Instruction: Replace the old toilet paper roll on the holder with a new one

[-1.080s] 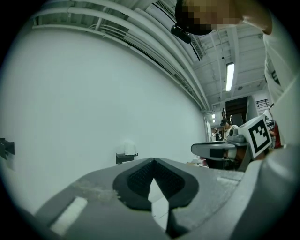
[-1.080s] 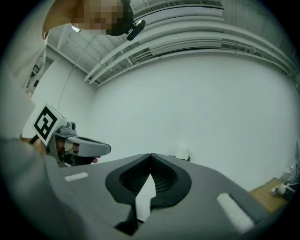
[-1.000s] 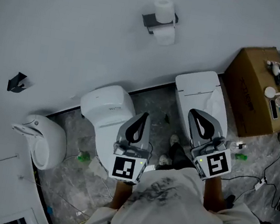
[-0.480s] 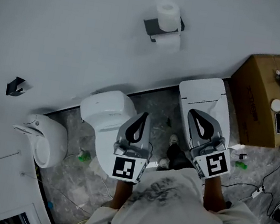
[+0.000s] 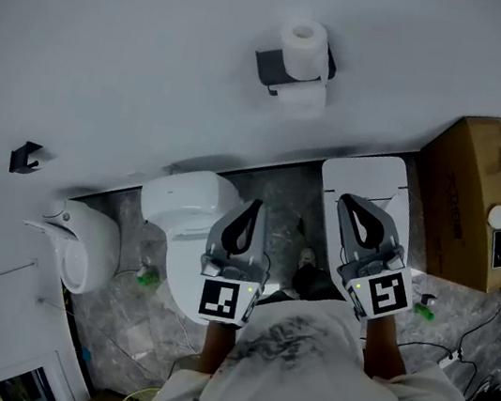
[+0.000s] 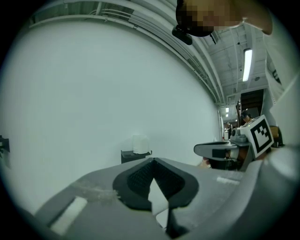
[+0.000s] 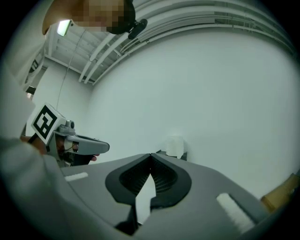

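A dark wall holder point(image 5: 275, 64) carries a full white roll point(image 5: 304, 46) standing on its top, and a second white roll point(image 5: 303, 100) hangs under it. Both grippers are held side by side well short of the wall, pointing at it. My left gripper point(image 5: 254, 205) is shut and empty, and so is my right gripper point(image 5: 347, 200). In the left gripper view the top roll point(image 6: 139, 144) and holder point(image 6: 135, 155) show small, just above the closed left gripper point(image 6: 153, 160). The right gripper view shows that roll point(image 7: 174, 146) beyond the closed right gripper point(image 7: 150, 154).
Below the grippers stand a white toilet point(image 5: 183, 205) and a second white toilet point(image 5: 365, 179). A cardboard box point(image 5: 468, 198) with bottles on it sits at the right, a white fixture point(image 5: 83, 248) at the left, and a black hook point(image 5: 24, 157) on the wall. Cables lie on the floor.
The person and both grippers have moved closer to the wall; the holder and rolls now look larger and sit further right in the head view. Both grippers stay shut.
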Motion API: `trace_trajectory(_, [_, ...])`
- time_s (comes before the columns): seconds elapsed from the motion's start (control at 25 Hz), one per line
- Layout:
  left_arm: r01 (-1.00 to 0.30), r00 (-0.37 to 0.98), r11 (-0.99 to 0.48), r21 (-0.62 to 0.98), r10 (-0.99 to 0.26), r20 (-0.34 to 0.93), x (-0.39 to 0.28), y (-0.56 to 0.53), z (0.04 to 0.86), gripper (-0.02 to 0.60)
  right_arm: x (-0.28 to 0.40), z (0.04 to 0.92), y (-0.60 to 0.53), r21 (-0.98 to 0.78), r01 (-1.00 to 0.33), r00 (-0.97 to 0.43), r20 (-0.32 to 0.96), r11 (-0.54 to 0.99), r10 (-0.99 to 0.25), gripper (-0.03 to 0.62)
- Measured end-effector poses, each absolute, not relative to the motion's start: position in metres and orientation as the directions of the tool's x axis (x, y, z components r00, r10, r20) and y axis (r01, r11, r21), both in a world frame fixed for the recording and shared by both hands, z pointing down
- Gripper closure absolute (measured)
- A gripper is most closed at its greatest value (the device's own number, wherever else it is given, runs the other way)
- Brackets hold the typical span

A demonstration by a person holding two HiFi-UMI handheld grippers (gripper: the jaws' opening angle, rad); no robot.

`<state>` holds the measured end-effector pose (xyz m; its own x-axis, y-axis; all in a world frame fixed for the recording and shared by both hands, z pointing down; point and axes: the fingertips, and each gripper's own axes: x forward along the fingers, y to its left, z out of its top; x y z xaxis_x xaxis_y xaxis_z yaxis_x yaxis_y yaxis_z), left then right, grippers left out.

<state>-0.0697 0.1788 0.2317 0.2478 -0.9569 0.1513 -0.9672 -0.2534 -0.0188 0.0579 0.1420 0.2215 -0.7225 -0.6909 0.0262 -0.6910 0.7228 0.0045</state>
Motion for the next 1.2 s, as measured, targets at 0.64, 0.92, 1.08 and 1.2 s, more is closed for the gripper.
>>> trace_trajectory(0.64, [-0.972, 0.23, -0.234, -0.002, -0.955, 0.187, -0.073, 0.114, 0.263, 0.58, 0.057, 0.252, 0.076, -0.027, -0.686, -0.727, 0.078, 0.727, -0.682, 0.592])
trace_trajectory(0.92, [-0.963, 0.267, -0.267, 0.028, -0.942, 0.203, -0.081, 0.085, 0.286, 0.58, 0.046, 0.272, 0.052, -0.026, -0.704, -0.708, 0.108, 0.71, -0.698, 0.592])
trace_trajectory(1.08, [-0.957, 0.288, -0.287, 0.039, -0.934, 0.211, -0.088, 0.065, 0.296, 0.58, 0.041, 0.284, 0.036, -0.02, -0.718, -0.691, 0.136, 0.695, -0.71, 0.592])
trace_trajectory(1.2, [-0.953, 0.303, -0.3, 0.049, -0.928, 0.218, -0.093, 0.051, 0.306, 0.58, 0.037, 0.29, 0.023, -0.013, -0.73, -0.677, 0.145, 0.683, -0.721, 0.592])
